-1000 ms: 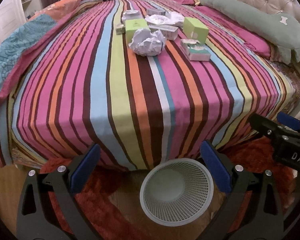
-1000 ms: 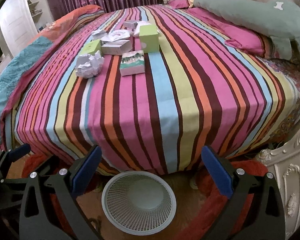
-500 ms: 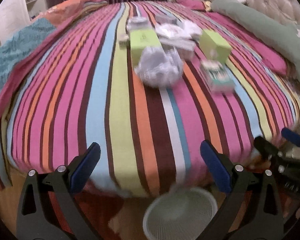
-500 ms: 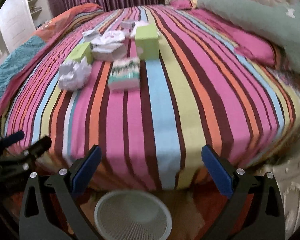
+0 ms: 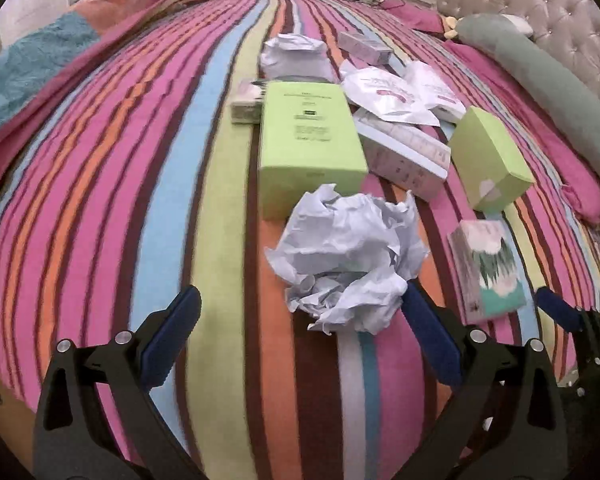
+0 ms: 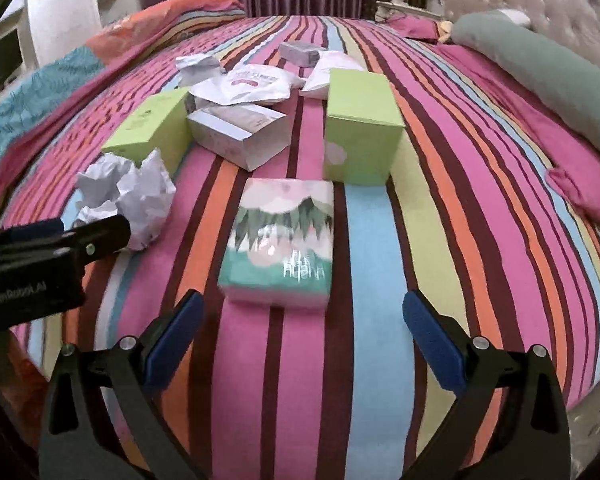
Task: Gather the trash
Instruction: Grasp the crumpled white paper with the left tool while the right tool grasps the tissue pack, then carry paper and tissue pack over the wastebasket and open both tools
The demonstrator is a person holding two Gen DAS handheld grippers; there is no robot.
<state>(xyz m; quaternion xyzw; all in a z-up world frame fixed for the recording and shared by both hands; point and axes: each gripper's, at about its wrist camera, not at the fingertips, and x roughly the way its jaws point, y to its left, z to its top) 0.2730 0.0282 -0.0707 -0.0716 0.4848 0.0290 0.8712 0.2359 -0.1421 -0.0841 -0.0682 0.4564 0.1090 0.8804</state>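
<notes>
Left wrist view: left gripper (image 5: 296, 332) spread wide, nothing between its blue pads. Crumpled paper ball (image 5: 348, 260) lies on the striped bedspread (image 5: 100, 200) just ahead of the fingertips, its near edge overlapping the right pad. Behind the ball, touching or nearly so: a long light-green box (image 5: 310, 140). To its right, a white carton (image 5: 404, 156), a smaller green box (image 5: 492, 160), torn white wrappers (image 5: 384, 94). A tissue pack (image 5: 488, 272) lies right of the ball.

Right wrist view: right gripper (image 6: 300, 336) likewise released, empty. Tissue pack (image 6: 282, 240) lies just ahead, centred between the fingers, not touched. Upright green box (image 6: 360, 128) just behind it. Paper ball (image 6: 126, 196) at left, beside the left gripper's finger (image 6: 96, 236).
</notes>
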